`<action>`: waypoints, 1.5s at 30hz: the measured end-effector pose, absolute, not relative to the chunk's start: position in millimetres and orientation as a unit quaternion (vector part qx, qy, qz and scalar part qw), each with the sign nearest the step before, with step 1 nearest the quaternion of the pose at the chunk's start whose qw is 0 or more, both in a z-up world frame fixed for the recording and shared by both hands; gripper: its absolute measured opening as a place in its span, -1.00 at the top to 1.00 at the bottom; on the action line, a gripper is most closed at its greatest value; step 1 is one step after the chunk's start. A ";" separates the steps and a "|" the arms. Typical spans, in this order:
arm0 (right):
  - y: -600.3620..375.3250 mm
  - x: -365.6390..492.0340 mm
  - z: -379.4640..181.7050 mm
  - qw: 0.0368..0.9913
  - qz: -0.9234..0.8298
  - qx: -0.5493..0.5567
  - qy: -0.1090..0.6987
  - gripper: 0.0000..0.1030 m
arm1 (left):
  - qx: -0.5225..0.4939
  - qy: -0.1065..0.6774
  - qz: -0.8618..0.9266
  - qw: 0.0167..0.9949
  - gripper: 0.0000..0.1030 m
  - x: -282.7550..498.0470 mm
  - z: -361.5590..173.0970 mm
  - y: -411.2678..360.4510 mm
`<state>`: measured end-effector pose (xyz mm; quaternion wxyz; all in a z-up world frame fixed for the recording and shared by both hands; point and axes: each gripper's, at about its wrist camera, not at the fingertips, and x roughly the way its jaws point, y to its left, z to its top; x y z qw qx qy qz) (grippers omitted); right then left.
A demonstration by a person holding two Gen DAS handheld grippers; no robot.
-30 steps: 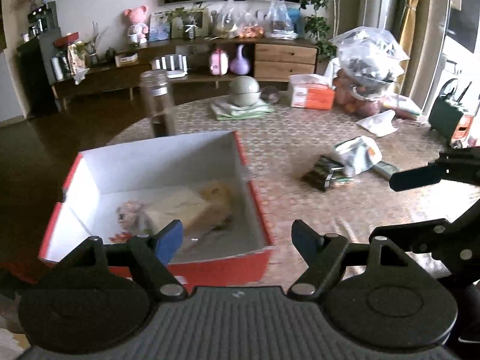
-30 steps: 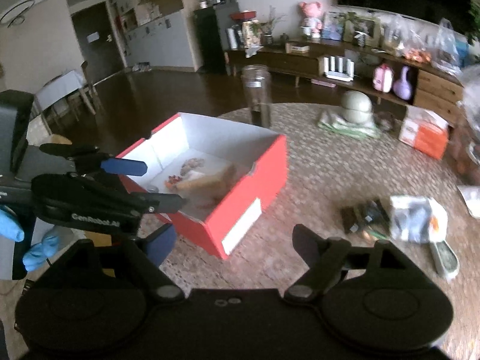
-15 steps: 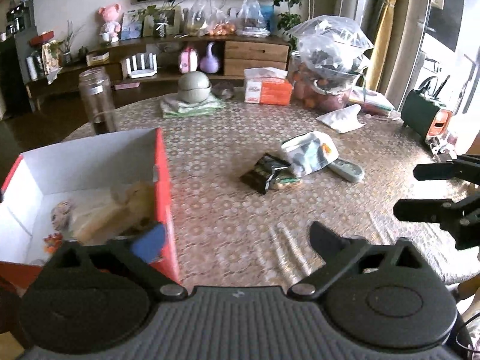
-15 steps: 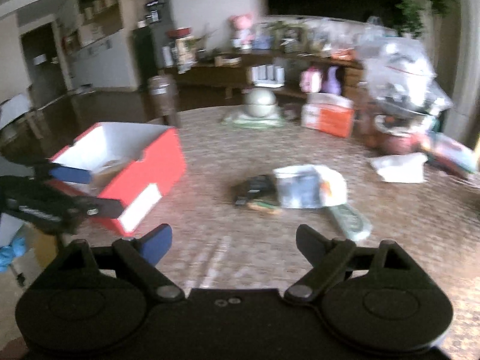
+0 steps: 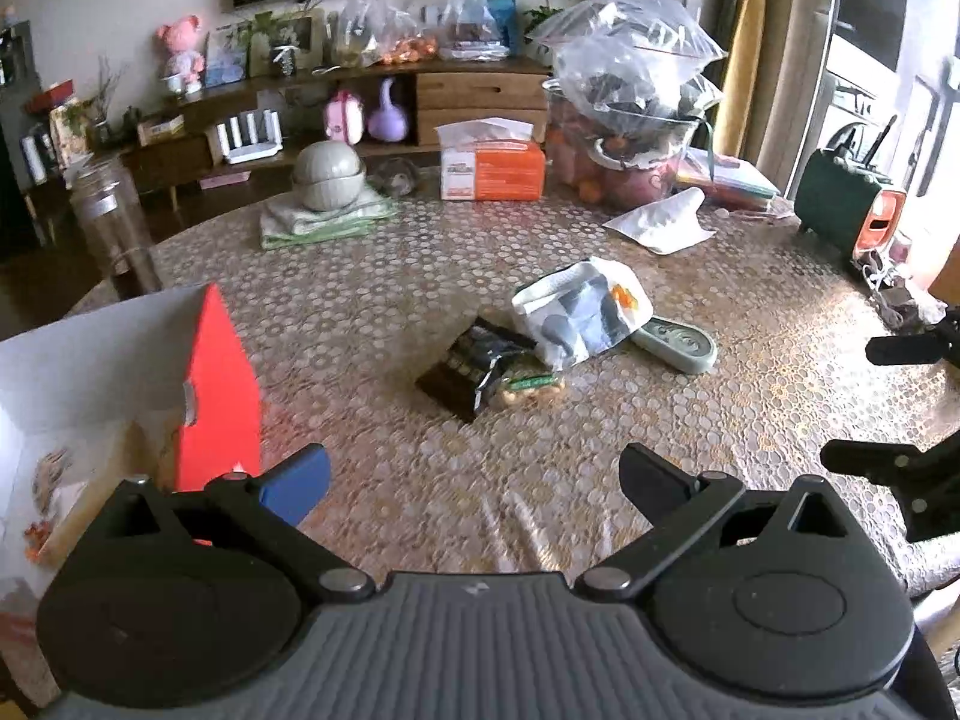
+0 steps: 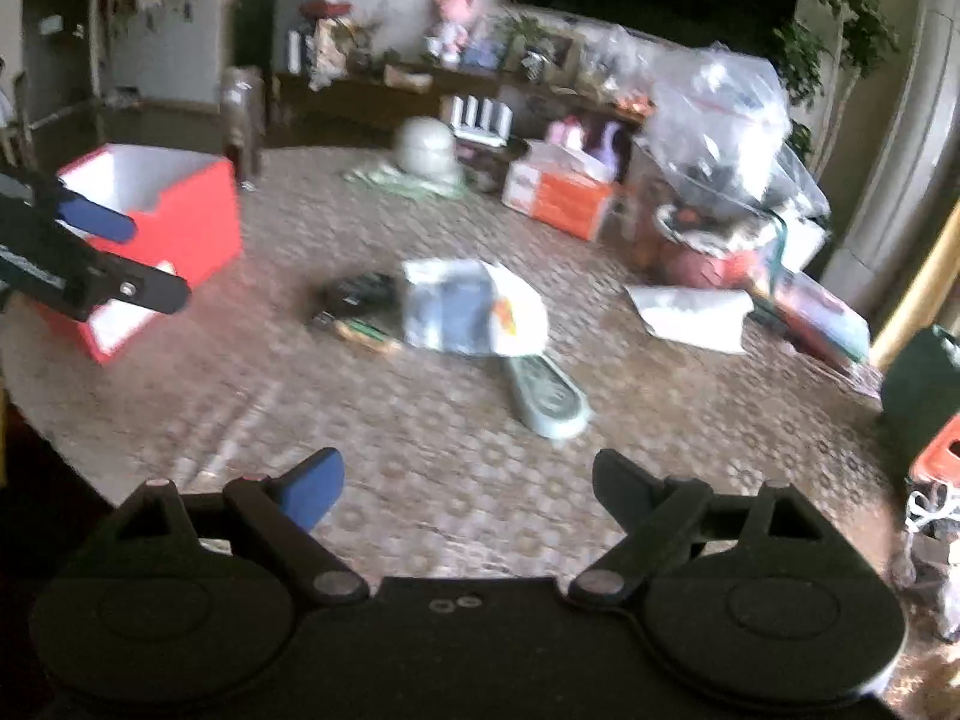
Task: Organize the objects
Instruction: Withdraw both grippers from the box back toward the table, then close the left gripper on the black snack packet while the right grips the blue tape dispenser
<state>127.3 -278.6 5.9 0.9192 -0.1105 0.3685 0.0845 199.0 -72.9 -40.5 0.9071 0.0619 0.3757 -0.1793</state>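
A lived-in home, living and dining area in one. Shown by a patterned round counter (image 5: 372,300) cluttered with a tissue box (image 5: 492,168), a low wooden sideboard (image 5: 474,90) carrying a pink plush toy (image 5: 179,54), framed pictures (image 5: 282,48), and a potted tree (image 6: 852,42).

Bench (image 5: 600,420): covered with a glossy, patterned sheet, sheen visible. Red box (image 5: 219,384): matt card, white inside. Dark snack packet (image 5: 474,360): shiny foil-like film. White pouch (image 5: 579,312): smooth, crinkled plastic. Large bags (image 5: 630,66): clear, creased plastic. Jar (image 5: 111,222): transparent. Left gripper (image 5: 474,477): matt black plastic body.
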 end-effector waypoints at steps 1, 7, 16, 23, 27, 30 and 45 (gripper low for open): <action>-283.1 132.0 4.0 0.918 0.079 -0.110 0.372 -0.75 | 0.067 0.374 -0.178 0.908 -1.00 203.0 -42.6 -77.3; -306.8 165.0 -11.2 0.915 0.088 -0.096 0.382 -0.74 | 0.089 0.374 -0.173 0.907 -1.00 231.1 -56.5 -95.8; -315.3 213.8 -36.0 0.903 0.117 -0.089 0.403 -0.74 | 0.068 0.409 -0.151 0.897 -1.00 296.4 -86.0 -103.1; -320.1 243.0 -51.0 0.898 0.122 -0.074 0.416 -0.74 | 0.071 0.426 -0.172 0.885 -1.00 330.9 -106.0 -112.4; -321.9 255.0 -58.5 0.897 0.120 -0.076 0.419 -0.72 | 0.086 0.434 -0.172 0.880 -1.00 342.9 -117.0 -117.7; -323.3 262.2 -64.1 0.895 0.122 -0.074 0.422 -0.71 | 0.087 0.437 -0.170 0.879 -1.00 349.3 -121.6 -116.9; -321.1 284.0 -83.5 0.888 0.122 -0.073 0.438 -0.68 | 0.087 0.451 -0.173 0.871 -0.98 366.7 -142.3 -117.1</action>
